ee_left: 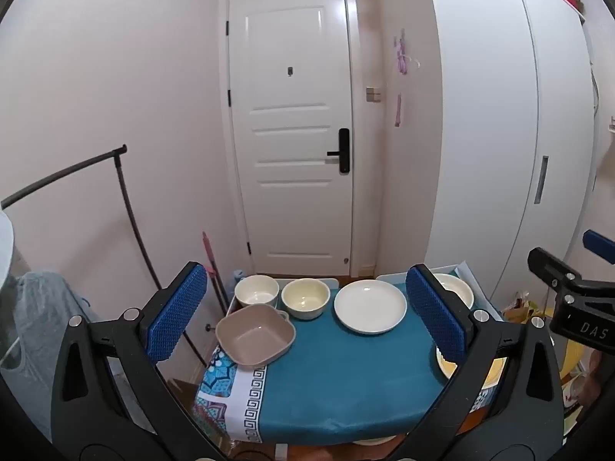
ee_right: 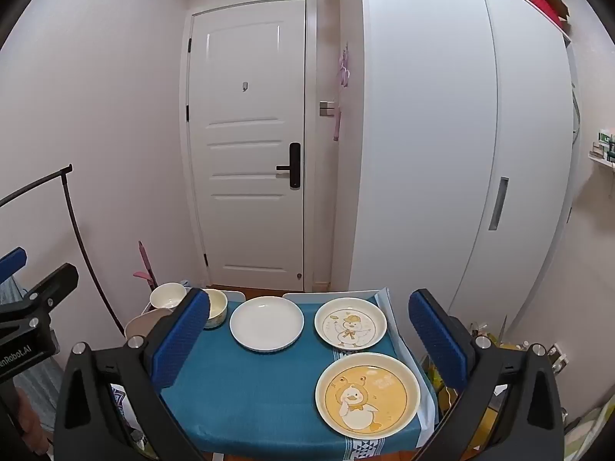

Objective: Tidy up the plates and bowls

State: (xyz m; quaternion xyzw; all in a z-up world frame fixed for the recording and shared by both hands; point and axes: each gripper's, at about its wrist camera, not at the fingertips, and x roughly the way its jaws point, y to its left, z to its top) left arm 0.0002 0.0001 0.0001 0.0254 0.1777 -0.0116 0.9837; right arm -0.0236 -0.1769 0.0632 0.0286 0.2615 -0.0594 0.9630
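**Both grippers wide open, nothing held**

While both grippers hover above the near edge of the table (ee_right: 238,384), left gripper (ee_left: 307,313) and right gripper (ee_right: 309,340) stand fully spread, empty. Left view, centre: square bowl (ee_left: 253,334) at the cloth's left edge, two round bowls (ee_left: 256,290) (ee_left: 305,297) behind it, white plate (ee_left: 369,306) right of them. Right view, lower right: two duck plates (ee_right: 350,324) (ee_right: 367,393), one behind the other.

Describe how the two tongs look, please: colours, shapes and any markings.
Both tongs are alike. The left tongs and the right tongs have black plastic arms with triangular cut-outs and silver round bolts. Each finger carries a blue pad with a dimpled, waffle-like texture. White lettering shows on each black body seen from the other camera; it is cut off by the frame edge.
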